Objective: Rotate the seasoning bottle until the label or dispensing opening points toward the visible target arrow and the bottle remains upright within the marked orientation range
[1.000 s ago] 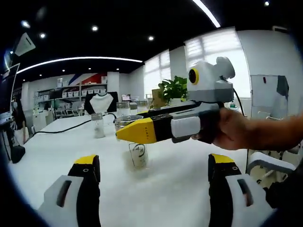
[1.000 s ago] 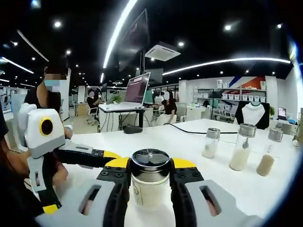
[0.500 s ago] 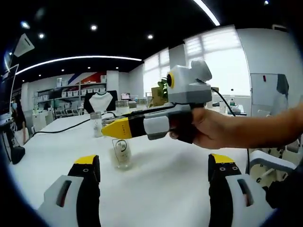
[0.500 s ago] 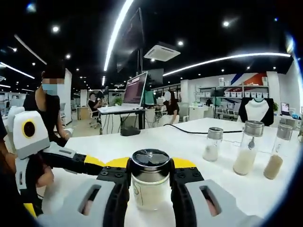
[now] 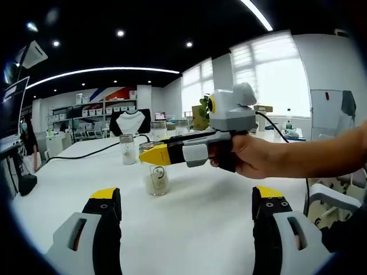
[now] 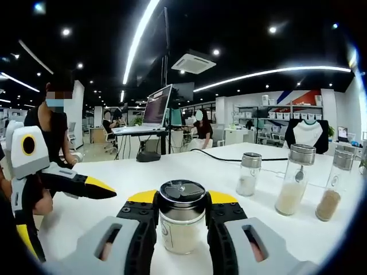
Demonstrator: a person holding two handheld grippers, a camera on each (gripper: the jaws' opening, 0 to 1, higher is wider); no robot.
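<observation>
The seasoning bottle [image 6: 182,229] is clear glass with pale powder and a shiny black lid. It stands upright on the white table [image 6: 172,172], and my right gripper [image 6: 182,207] is shut on its sides just under the lid. In the left gripper view the same bottle [image 5: 156,182] sits mid-table under the yellow tip of the right gripper [image 5: 153,155], which a hand [image 5: 252,157] holds from the right. My left gripper [image 5: 186,197] is open and holds nothing, well short of the bottle. One of its fingers [image 6: 86,184] points in from the left, apart from the bottle.
Three more shaker bottles [image 6: 248,175] [image 6: 292,179] [image 6: 331,184] stand at the right on the table, with a black cable [image 6: 229,159] behind them. A person [image 6: 54,132] sits at the far left near desks with monitors. A chair [image 5: 330,197] stands beside the table.
The two grippers have drawn apart: the left gripper's finger, earlier right behind the right gripper's jaws, now sits well to the left. The right gripper stays shut on the bottle.
</observation>
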